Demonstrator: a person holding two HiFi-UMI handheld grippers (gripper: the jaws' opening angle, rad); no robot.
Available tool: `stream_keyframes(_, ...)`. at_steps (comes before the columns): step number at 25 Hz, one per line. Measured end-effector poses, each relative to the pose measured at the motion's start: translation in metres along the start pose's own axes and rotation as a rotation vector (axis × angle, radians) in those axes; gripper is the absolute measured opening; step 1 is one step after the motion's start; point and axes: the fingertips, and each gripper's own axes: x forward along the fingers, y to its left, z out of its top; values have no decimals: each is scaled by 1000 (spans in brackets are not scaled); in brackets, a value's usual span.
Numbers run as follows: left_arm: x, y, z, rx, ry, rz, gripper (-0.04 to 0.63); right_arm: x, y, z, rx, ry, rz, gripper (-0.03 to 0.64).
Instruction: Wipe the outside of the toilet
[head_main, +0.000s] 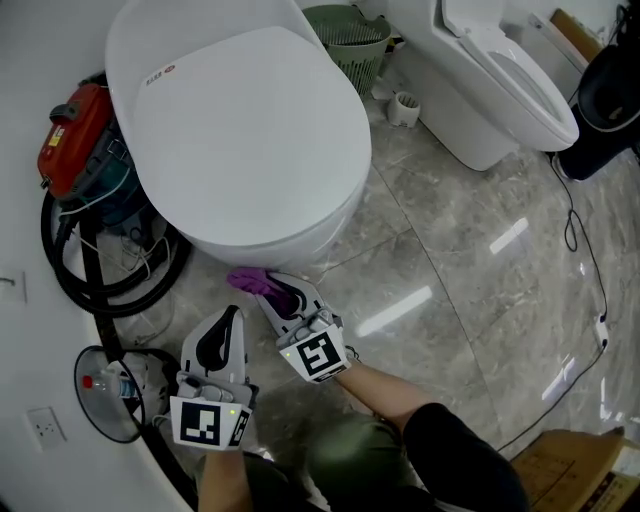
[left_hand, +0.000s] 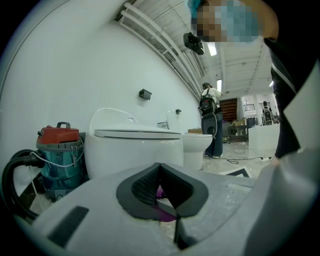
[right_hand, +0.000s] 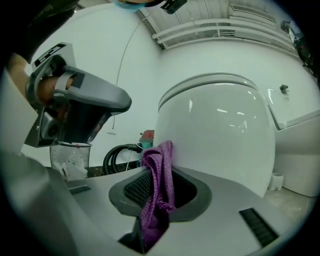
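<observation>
Purple cloth: knitted, bunched, pinched between the jaws of the right gripper; its free end stands up above the jaw tips. It sits at the lower front of the toilet, close above the floor. Whether it touches the bowl cannot be told.

Right gripper: jaws clamped on the cloth, pointed at the bowl's curved outer wall.

Left gripper: just beside the right one on the person's left, jaws closed tip to tip with nothing between them, aimed towards the bowl.

Toilet: white, glossy, lid down, small red mark near the back of the lid.

Second toilet: white, seat showing, well apart to the right.

Vacuum: red top, teal drum, left of the toilet against the wall, with a black hose looped on the floor beside it.

Green basket: behind and between the two toilets.

Mesh bin: black wire, holding scraps, near the left gripper.

Floor: grey marbled tile, shiny, with a thin black cable trailing along the right.
</observation>
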Motion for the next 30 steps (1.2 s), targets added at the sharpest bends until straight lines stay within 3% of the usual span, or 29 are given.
stream_keyframes(9, 7, -9, -2, 4, 4, -18, 2, -54, -64, -6, 40, 0, -144, 81)
stream_keyframes(15, 13, -20, -7, 17, 21, -43, 2, -83, -147, -23, 22, 61, -316, 81)
stream_keyframes(24, 15, -38, -10, 48, 45, -75, 2, -78, -265, -43, 32, 141, -549, 80)
stream_keyframes(27, 13, -38, -8, 51, 43, -71, 2, -81, -278, -46, 72, 148, -583, 80)
stream_keyframes(30, 11, -36, -5, 43, 34, -62, 2, -92, -262, -44, 133, 116, -566, 80)
